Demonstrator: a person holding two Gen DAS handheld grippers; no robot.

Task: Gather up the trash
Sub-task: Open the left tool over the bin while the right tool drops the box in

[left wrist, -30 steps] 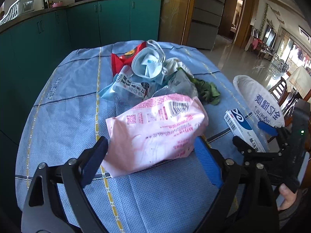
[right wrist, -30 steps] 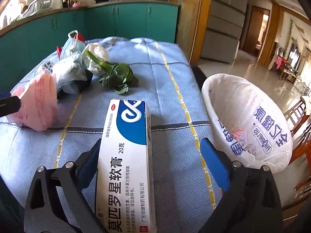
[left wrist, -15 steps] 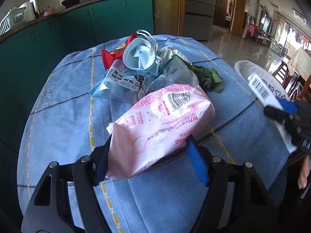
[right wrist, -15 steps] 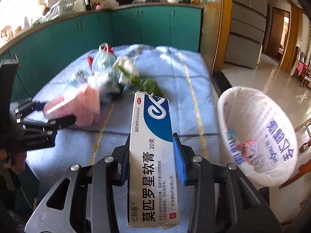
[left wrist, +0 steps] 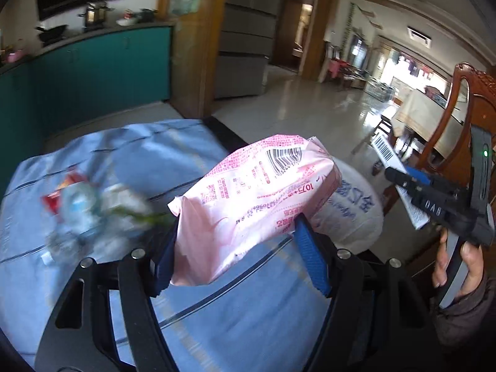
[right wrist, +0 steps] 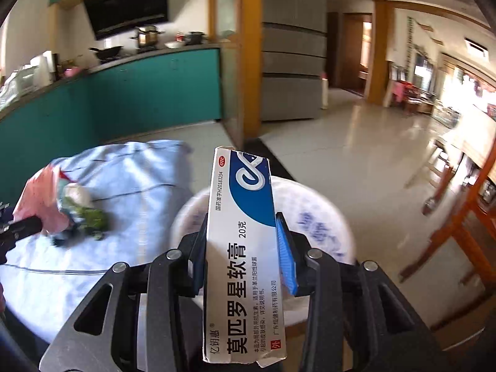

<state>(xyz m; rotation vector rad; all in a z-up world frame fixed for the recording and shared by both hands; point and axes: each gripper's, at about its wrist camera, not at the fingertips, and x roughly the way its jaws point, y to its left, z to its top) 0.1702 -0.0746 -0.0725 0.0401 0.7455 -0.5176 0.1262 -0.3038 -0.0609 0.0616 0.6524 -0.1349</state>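
The left gripper (left wrist: 238, 254) is clamped on a pink wrapper pack (left wrist: 254, 198), its blue pads (left wrist: 311, 257) pressing the pack's near end from both sides. The pack juts forward and up from the jaws, barcode face upward, lifted clear of the blue tablecloth (left wrist: 102, 155) below. Ahead and to the right of this gripper, partly hidden behind the pack, sits the white trash bag (left wrist: 356, 217) with blue printing. To the left of the jaws a blurred heap of leftover trash (left wrist: 90, 210) lies on the cloth, too smeared to sort out beyond some red, white and green.

The right gripper (right wrist: 241, 254) is closed on a white and blue ointment box (right wrist: 245, 248), which stands lengthwise between the fingers, its far end pointing forward and its near end reaching back past the jaws. Directly beyond and beneath the box's far end is the trash bag's open mouth (right wrist: 313, 217). Off to the left of this gripper the pink pack (right wrist: 40, 201) shows again, held in the other tool above the cloth, with green leaves (right wrist: 93, 217) beside it.

In the left view, the right gripper (left wrist: 403, 176) appears at the far right, gripped by a hand (left wrist: 465, 260)
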